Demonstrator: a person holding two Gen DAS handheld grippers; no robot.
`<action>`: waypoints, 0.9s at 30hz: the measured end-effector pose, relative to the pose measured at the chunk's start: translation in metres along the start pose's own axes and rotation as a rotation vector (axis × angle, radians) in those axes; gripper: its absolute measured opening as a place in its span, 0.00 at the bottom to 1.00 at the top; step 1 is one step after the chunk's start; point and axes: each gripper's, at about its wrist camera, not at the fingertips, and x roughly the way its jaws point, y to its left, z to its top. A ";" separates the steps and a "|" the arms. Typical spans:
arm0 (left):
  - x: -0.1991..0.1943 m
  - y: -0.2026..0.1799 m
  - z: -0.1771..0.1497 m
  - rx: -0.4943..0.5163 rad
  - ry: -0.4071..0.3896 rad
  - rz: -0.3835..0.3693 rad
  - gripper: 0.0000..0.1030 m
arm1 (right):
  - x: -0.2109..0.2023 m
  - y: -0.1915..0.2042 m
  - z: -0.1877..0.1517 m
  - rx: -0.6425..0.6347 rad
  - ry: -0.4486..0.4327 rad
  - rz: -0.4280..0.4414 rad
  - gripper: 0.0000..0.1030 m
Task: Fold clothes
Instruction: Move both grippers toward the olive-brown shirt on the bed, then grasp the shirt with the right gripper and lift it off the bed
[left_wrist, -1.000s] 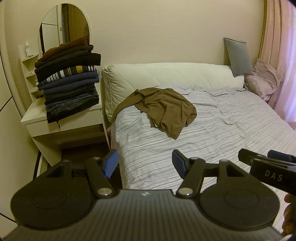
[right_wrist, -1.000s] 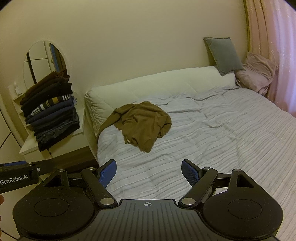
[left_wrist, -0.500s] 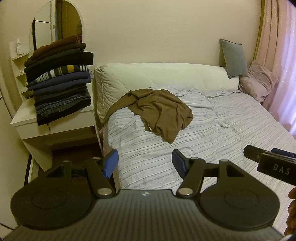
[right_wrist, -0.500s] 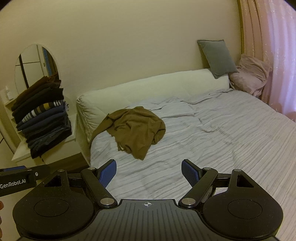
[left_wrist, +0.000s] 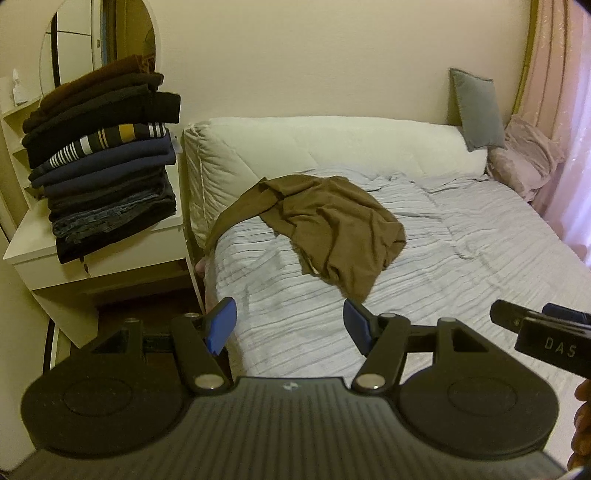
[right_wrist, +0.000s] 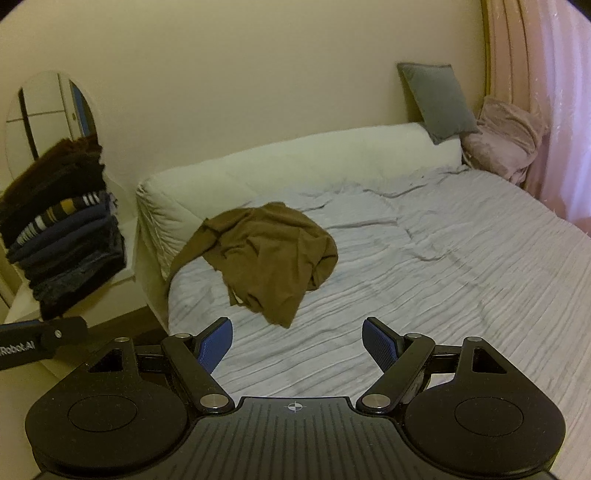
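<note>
Both grippers have come closer to the bed over the last sec, so the brown shirt (left_wrist: 325, 236) now sits larger and nearer, just ahead of the left gripper (left_wrist: 290, 325) fingertips and ahead and a bit left of the right gripper (right_wrist: 297, 341). L and R jaws both stand wide apart w/ nothing between the blue pads. Shirt lies crumpled, unfolded, on the striped bedsheet (left_wrist: 461, 266), one sleeve trailing off toward the mattress edge on the left-finger side, by the white headboard cushion (left_wrist: 314, 147). A stack of folded clothes (left_wrist: 103, 158) rests on the white side table (left_wrist: 110, 258), well off to the left of the fingers (so some garments already lie folded; this one doesn't). Judging by the drape: thin, soft, light knit, limp, no stiffness, will sag and bunch when lifted. Best hold looks like two separated edge pts, e.g. shoulders or hem corners, one per gripper, to spread it flat.
</note>
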 end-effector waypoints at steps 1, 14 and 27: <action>0.007 0.002 0.003 0.003 0.004 0.000 0.59 | 0.008 0.000 0.003 0.006 0.008 -0.002 0.78; 0.107 0.018 0.060 0.054 0.075 -0.078 0.58 | 0.106 0.001 0.035 0.095 0.110 -0.029 0.78; 0.217 0.031 0.112 0.099 0.156 -0.162 0.55 | 0.208 -0.005 0.053 0.227 0.195 -0.058 0.78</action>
